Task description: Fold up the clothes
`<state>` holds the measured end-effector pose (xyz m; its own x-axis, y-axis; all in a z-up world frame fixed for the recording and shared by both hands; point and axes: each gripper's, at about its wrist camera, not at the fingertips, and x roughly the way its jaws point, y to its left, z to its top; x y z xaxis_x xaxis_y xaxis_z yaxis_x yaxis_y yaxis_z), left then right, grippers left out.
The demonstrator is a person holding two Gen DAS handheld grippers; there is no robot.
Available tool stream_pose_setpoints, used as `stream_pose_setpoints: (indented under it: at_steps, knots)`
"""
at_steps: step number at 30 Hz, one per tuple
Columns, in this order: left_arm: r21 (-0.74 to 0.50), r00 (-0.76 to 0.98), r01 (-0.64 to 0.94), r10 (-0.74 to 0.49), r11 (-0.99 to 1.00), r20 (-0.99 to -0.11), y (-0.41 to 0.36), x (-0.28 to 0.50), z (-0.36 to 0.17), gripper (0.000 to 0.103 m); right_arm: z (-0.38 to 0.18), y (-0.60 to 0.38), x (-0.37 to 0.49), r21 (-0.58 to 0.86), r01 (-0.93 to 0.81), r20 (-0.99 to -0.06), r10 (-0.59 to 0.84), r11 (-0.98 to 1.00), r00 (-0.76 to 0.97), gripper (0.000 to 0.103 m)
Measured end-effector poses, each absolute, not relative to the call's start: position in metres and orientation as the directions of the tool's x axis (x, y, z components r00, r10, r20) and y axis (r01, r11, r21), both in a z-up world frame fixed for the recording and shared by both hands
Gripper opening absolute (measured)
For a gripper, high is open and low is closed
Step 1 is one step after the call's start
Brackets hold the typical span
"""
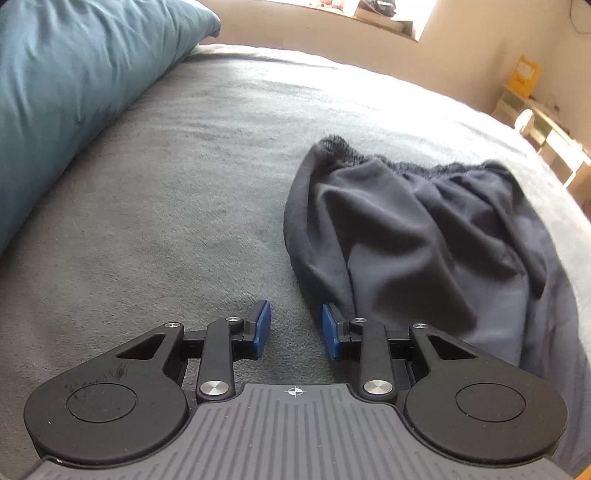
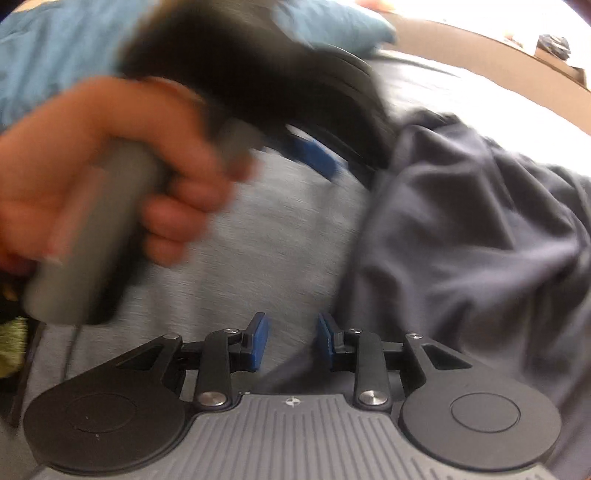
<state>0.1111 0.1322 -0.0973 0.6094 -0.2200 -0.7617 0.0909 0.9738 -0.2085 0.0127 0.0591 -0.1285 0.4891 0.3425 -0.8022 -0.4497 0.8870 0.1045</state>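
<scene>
A dark navy garment (image 1: 424, 240) with a gathered waistband lies crumpled on the grey blanket (image 1: 184, 184) of a bed. My left gripper (image 1: 295, 328) is open just over the blanket at the garment's near left edge. Its right pad (image 1: 330, 330) is against the cloth, and only blanket shows between the pads. In the blurred right wrist view, my right gripper (image 2: 291, 339) is open low over the blanket (image 2: 277, 240), with the garment (image 2: 480, 229) to its right and a dark edge of cloth under the gap. A person's hand (image 2: 110, 166) holds the left gripper, whose blue pad (image 2: 314, 155) reaches the garment.
A teal pillow (image 1: 74, 74) lies along the left side of the bed, also seen as the pillow (image 2: 55, 55) behind the hand. A sunlit window ledge (image 1: 388, 18) and a pale shelf with a yellow box (image 1: 522, 77) stand beyond the bed's far and right edges.
</scene>
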Motion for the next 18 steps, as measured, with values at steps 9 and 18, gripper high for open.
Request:
stream_pose_setpoints:
  at_steps: [9, 18]
  knots:
    - [-0.283, 0.61, 0.11, -0.29, 0.953, -0.738, 0.132, 0.11, -0.093, 0.043, -0.126, 0.048, 0.019, 0.12, -0.392, -0.795, 0.325, 0.912, 0.513, 0.032]
    - [-0.222, 0.613, 0.089, -0.229, 0.971, -0.756, 0.122, 0.11, -0.104, 0.027, -0.122, 0.048, 0.015, 0.087, -0.401, -0.784, 0.311, 0.912, 0.537, 0.032]
